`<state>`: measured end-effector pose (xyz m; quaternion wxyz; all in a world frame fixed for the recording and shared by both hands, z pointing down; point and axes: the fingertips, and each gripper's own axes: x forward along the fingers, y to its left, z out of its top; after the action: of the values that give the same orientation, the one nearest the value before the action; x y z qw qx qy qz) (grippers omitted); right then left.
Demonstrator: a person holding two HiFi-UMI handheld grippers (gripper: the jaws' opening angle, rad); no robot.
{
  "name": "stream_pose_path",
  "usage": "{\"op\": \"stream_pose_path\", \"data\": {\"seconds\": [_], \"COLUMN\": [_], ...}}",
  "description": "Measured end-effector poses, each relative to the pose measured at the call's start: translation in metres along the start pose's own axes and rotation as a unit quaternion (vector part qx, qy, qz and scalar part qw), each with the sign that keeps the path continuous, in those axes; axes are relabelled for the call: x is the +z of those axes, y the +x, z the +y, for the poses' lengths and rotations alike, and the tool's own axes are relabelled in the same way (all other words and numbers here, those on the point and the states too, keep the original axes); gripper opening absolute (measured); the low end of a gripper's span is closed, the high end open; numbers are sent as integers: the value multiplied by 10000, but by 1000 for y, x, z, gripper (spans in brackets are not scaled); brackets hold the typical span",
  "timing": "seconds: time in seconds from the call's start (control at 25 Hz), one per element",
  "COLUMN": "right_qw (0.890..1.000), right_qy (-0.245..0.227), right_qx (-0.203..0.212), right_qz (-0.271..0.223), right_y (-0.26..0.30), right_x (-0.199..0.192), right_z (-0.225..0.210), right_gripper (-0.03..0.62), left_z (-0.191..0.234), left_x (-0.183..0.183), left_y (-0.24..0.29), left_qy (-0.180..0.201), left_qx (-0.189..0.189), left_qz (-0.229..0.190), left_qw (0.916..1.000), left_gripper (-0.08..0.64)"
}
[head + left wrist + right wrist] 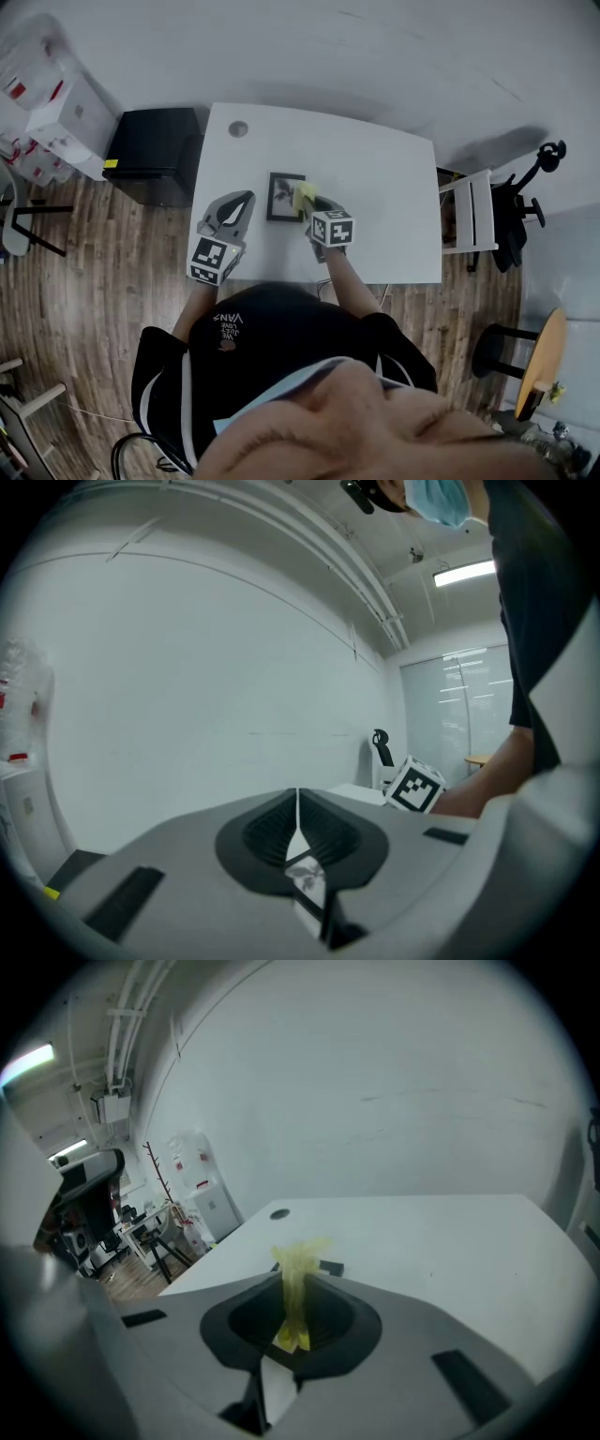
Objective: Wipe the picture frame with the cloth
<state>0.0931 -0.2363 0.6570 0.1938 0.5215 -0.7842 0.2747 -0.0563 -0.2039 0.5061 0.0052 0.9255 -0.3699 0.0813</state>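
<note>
White table (394,187) on wood-plank floor (94,281), plain white wall behind.

R tool (314,206): jaws clamped on yellow cloth (300,1258), a bunched strip standing up btw them. In head view the cloth sits on the R edge of the picture frame (284,197), at 11 o'clock from the R tool's marker cube (333,228). Frame lies flat near table centre, dark border, long side running 12-to-6.

L tool (298,801): jaws pressed together, nothing btw them. It's at 8 o'clock of the frame, just beside it; head view shows a strip of bare table btw the two. L marker cube (214,260) is over the table's near edge.

Round cable hole (238,128) at 11 o'clock of the frame, near the far L corner.

Off the table: black cabinet (155,155) at 9 o'clock, against the table's L side, w/ white boxes (66,117) beyond at 10. White chair (466,211) at 3 o'clock, black office chair (525,187) past it. Round wooden side table (542,361) at 4 o'clock, well apart.
</note>
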Motion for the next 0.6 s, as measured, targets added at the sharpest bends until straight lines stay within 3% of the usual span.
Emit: {"op": "stream_pose_path", "data": {"seconds": [0.28,0.6], "right_qw": [9960,9841], "right_qy": [-112,-186], "right_qx": [169,382], "right_qz": [-872,-1726], "right_y": [-27,-66], "right_x": [58,107], "right_z": [17,38], "right_gripper": [40,40], "left_z": [12,16], "left_x": [8,9], "left_y": [1,0], "left_qy": [107,89], "left_qx": [147,212], "left_qz": [-17,10], "left_qw": [9998,9997], "left_gripper": [17,17]}}
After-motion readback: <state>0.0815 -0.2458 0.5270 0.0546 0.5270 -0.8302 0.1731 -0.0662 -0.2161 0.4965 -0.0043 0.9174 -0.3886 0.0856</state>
